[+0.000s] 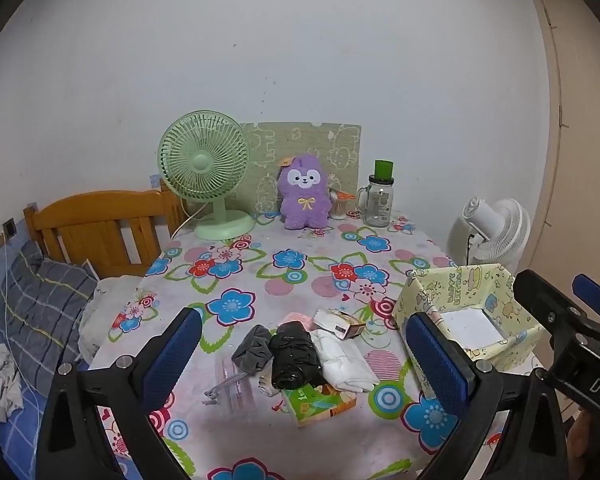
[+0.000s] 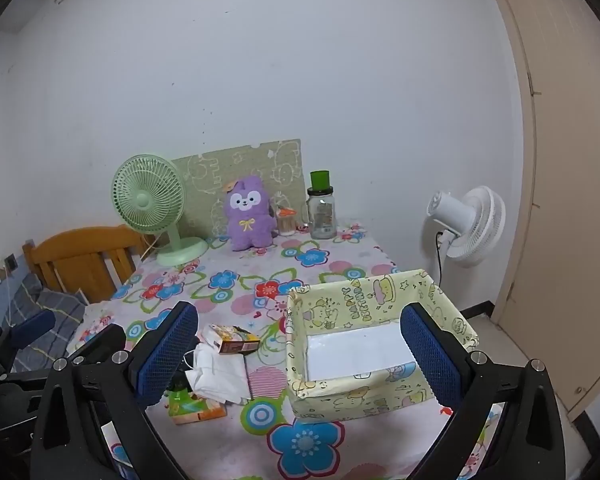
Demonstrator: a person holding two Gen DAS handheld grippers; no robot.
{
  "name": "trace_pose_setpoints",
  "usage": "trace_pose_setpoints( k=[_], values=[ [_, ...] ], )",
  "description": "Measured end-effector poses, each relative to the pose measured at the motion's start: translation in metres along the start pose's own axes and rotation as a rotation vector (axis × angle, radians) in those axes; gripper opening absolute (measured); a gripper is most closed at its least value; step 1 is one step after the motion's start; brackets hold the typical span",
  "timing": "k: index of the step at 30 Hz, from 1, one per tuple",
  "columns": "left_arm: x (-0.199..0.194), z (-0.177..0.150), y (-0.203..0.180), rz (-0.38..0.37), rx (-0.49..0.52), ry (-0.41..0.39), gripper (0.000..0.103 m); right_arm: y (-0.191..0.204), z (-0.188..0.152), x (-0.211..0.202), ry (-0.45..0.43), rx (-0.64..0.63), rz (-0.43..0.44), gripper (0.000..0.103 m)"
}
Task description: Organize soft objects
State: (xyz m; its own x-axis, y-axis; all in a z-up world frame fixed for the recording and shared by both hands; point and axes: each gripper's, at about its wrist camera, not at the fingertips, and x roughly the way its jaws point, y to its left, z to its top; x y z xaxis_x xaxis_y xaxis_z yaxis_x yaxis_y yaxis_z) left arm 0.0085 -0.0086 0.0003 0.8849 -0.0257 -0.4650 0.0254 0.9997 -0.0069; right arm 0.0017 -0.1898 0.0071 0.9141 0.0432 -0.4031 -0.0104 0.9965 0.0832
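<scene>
Both the left gripper (image 1: 304,354) and right gripper (image 2: 300,350) hang spread and empty. Rolled socks (image 1: 296,354) lie beside the yellow box (image 2: 376,340); beyond stand a purple plush (image 1: 303,192), green fan (image 1: 204,172), and jar (image 1: 378,200).

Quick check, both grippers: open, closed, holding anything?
Left gripper: jaws open, holding nothing, above the rolled cloths.
Right gripper: jaws open, holding nothing, near the yellow box.
</scene>
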Motion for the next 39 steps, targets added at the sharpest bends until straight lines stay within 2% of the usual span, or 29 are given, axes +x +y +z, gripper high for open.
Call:
trace_pose_setpoints(
  k=[8, 39],
  values=[
    [0.004, -0.001, 0.004, -0.025, -0.026, 0.006, 0.103, 0.002, 0.004, -0.003, -0.006, 0.000, -0.002, 0.103],
    [0.003, 0.002, 0.011, -0.023, -0.052, -0.012, 0.103, 0.003, 0.003, -0.002, -0.019, 0.000, -0.012, 0.103]
  ],
)
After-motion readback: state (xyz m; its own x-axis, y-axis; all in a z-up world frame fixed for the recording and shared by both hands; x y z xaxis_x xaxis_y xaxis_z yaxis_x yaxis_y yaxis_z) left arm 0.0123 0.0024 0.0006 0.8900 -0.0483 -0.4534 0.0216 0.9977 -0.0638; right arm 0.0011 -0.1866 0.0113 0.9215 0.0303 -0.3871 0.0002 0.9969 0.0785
